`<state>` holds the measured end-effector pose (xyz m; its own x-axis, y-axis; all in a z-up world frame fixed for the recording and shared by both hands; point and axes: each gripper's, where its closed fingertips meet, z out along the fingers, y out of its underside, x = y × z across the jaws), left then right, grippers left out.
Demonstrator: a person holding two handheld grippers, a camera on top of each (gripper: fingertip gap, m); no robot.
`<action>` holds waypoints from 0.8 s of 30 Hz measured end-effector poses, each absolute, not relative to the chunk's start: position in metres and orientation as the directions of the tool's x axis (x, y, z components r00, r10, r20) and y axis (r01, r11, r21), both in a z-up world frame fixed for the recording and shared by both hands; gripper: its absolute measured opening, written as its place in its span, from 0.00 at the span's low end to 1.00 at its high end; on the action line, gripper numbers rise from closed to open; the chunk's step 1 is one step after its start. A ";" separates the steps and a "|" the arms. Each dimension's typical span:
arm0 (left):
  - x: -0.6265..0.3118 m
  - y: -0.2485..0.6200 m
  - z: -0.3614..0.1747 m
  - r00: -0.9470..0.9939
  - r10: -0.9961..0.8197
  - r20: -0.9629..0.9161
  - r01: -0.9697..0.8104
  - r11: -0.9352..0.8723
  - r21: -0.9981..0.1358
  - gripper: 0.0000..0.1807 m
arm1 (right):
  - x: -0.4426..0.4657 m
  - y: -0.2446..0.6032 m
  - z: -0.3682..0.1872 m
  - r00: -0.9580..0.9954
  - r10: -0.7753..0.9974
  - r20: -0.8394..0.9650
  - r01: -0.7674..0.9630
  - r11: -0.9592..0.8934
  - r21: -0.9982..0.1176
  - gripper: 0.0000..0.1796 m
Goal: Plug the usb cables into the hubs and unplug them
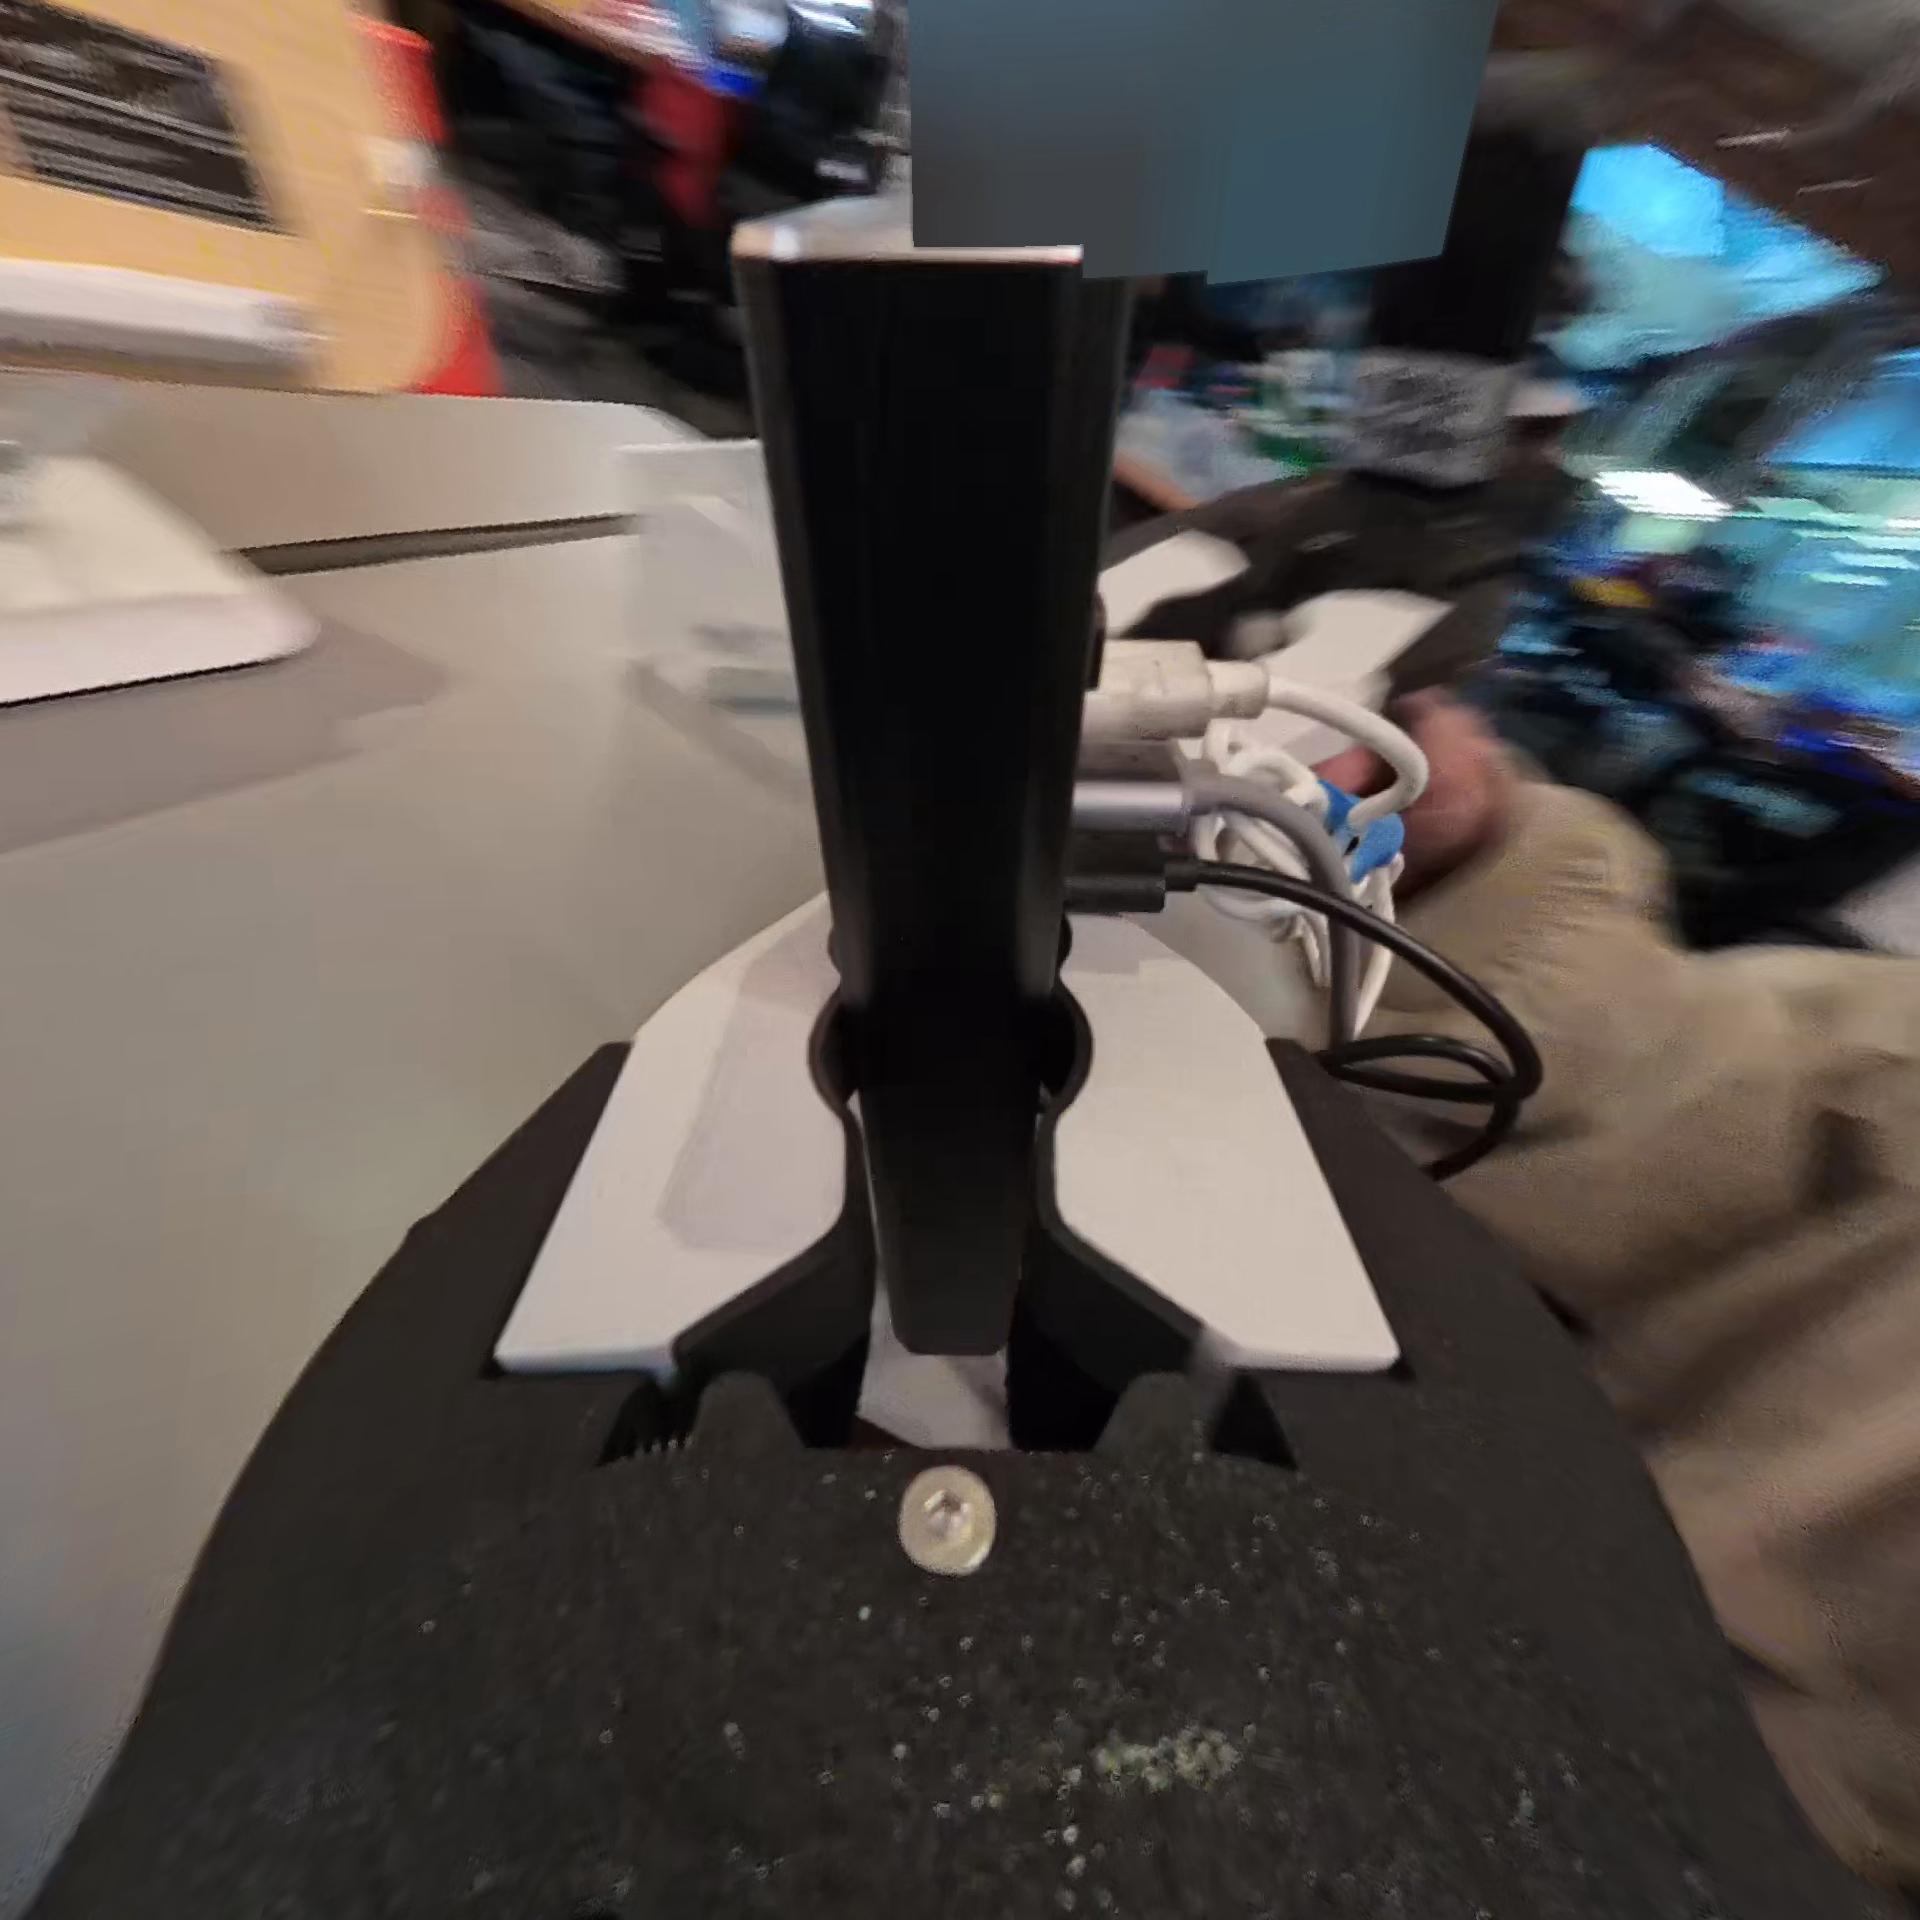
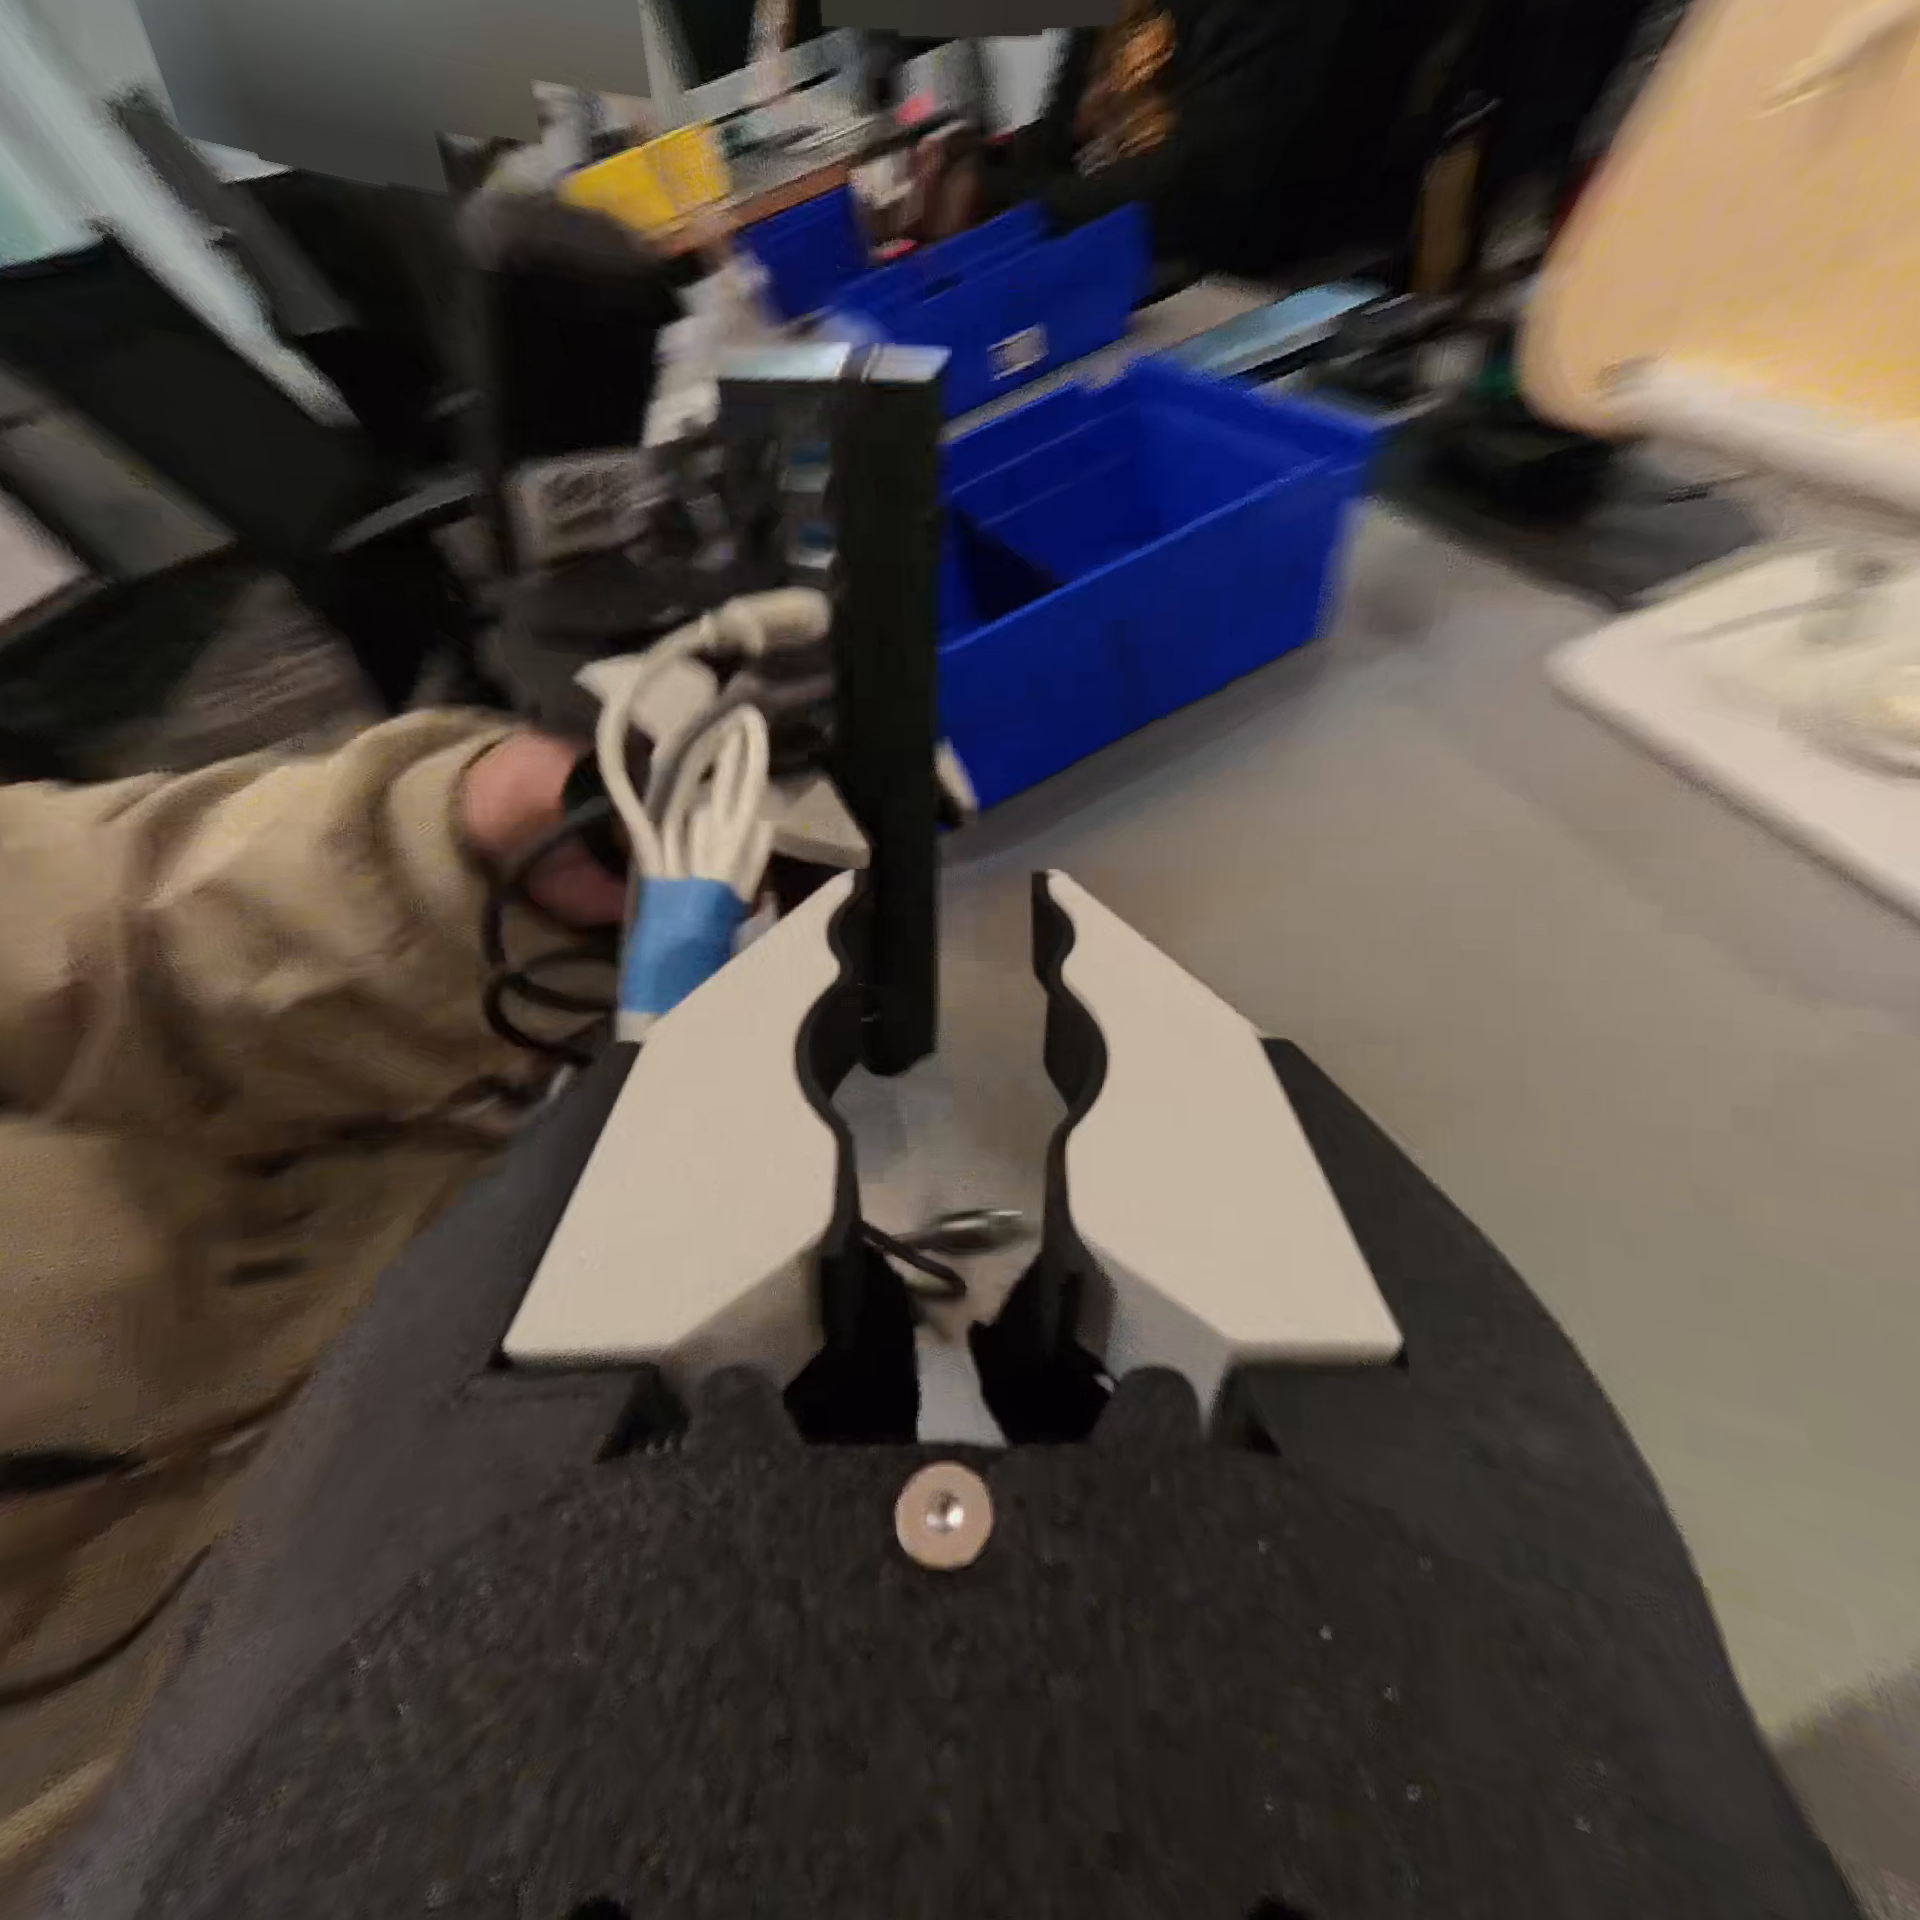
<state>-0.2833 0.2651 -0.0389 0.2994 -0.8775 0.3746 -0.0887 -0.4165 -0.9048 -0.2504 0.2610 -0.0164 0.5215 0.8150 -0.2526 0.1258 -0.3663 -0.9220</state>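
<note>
Clamping the rigid black hub [image 1: 925, 665] upright, left tool [image 1: 940, 1023] grips its lower end; plugs [image 1: 1143, 707] seated on the side. Right tool [image 2: 940, 977] open, empty. Pinch the stiff plug bodies, not the floppy cables [image 2: 686, 790].

hub [image 1: 935, 644] upright in left claw [image 1: 948, 1023]; cables [image 1: 1278, 821] plugged into its right side.

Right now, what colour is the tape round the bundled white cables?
Blue tape, clearest in the right wrist view.

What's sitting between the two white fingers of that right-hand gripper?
In the right wrist view, the right gripper stands open with only bare grey table in most of its gap; the black hub stands at its left finger.
</note>
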 end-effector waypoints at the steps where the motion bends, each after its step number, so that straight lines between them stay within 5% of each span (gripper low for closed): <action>1: -0.291 0.278 -0.052 0.414 -0.846 0.336 -0.091 -0.405 -0.910 0.17 | -0.233 0.271 -0.009 0.596 0.774 -0.214 0.111 -0.343 -0.933 0.20; 5: -0.304 0.295 -0.079 0.574 -0.775 0.264 -0.100 -0.386 -0.917 0.17 | -0.225 0.267 0.021 0.663 0.738 -0.126 0.047 -0.208 -0.977 0.21; 12: -0.299 0.290 -0.080 0.620 -0.759 0.200 -0.058 -0.298 -0.953 0.17 | -0.291 0.262 -0.022 0.637 0.750 -0.182 0.028 -0.258 -0.966 0.23; 24: -0.290 0.283 -0.095 0.607 -0.766 0.213 -0.095 -0.336 -0.937 0.17 | -0.299 0.272 -0.041 0.784 0.617 -0.062 0.090 -0.212 -0.973 0.08</action>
